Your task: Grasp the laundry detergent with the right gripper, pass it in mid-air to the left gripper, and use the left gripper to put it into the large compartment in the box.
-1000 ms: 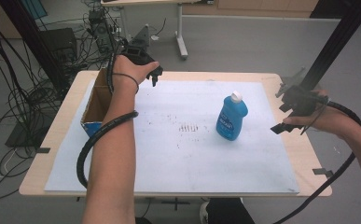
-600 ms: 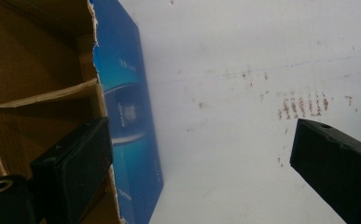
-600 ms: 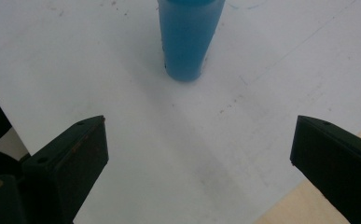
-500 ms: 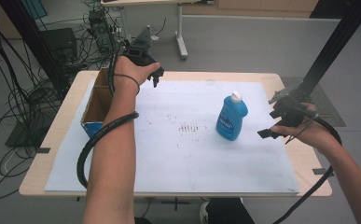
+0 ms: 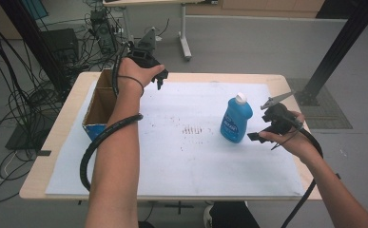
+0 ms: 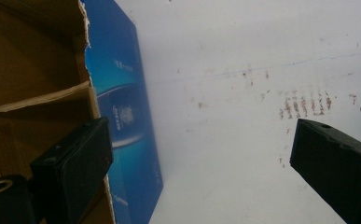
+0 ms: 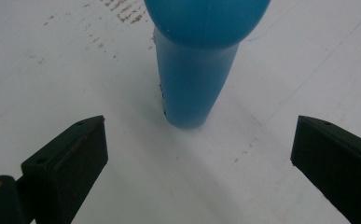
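A blue bottle [image 5: 236, 119] with a white cap stands upright on the white sheet, right of centre. My right gripper [image 5: 258, 138] is open just to its right, low over the sheet. In the right gripper view the blue bottle [image 7: 194, 70] rises ahead between the two wide jaws, untouched. My left gripper [image 5: 161, 80] hovers open at the far left of the table, beside the cardboard box [image 5: 100, 105]. In the left gripper view the box's blue side [image 6: 122, 116] and brown inside sit under the left jaw, with nothing held.
The white sheet [image 5: 181, 156] covers most of the wooden table [image 5: 58, 137], with reddish marks near its middle. The open cardboard box stands at the left edge. Cables and equipment lie on the floor beyond the far left; a black post stands at the far right.
My right gripper has come down and moved left from the table's right edge toward the bottle. The left gripper and the bottle have stayed put.
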Motion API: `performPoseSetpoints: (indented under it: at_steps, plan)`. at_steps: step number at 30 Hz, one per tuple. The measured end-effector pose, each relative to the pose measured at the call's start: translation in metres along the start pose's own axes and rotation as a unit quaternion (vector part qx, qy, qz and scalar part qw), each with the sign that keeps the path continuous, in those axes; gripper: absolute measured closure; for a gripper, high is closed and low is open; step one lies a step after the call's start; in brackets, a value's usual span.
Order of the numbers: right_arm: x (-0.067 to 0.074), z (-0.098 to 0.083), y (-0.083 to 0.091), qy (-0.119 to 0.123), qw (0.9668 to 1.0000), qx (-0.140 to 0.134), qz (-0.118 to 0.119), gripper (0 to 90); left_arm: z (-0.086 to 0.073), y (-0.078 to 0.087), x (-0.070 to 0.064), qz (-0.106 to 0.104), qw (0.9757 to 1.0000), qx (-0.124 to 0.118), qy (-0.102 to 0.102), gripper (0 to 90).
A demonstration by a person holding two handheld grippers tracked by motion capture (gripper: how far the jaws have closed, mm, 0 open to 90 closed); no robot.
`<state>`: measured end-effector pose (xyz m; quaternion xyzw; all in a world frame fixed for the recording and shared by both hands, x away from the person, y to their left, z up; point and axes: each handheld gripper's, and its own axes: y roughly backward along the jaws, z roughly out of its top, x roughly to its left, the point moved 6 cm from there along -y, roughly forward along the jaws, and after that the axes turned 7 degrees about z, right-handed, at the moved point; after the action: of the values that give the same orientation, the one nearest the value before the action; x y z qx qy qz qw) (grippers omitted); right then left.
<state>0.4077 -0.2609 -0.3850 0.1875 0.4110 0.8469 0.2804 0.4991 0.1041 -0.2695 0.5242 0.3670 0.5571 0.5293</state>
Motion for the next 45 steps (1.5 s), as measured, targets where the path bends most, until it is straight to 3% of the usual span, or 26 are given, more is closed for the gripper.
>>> performPoseSetpoints:
  at_steps: [9, 23, 45]
  plan:
    - [0.002, 0.003, -0.020, -0.015, 0.9993, -0.035, -0.003, 3.6, 0.002, -0.004, -0.003, 0.000, 1.0000, 0.003, -0.002, 6.4]
    - [-0.002, 0.010, -0.046, -0.029, 0.9936, -0.107, -0.022, 2.9, 0.004, -0.011, -0.003, 0.003, 1.0000, 0.009, -0.001, 6.4]
    - [0.001, 0.016, -0.063, -0.034, 0.9847, -0.166, -0.040, 2.3, 0.007, -0.012, -0.007, 0.003, 1.0000, 0.008, 0.000, 6.4]
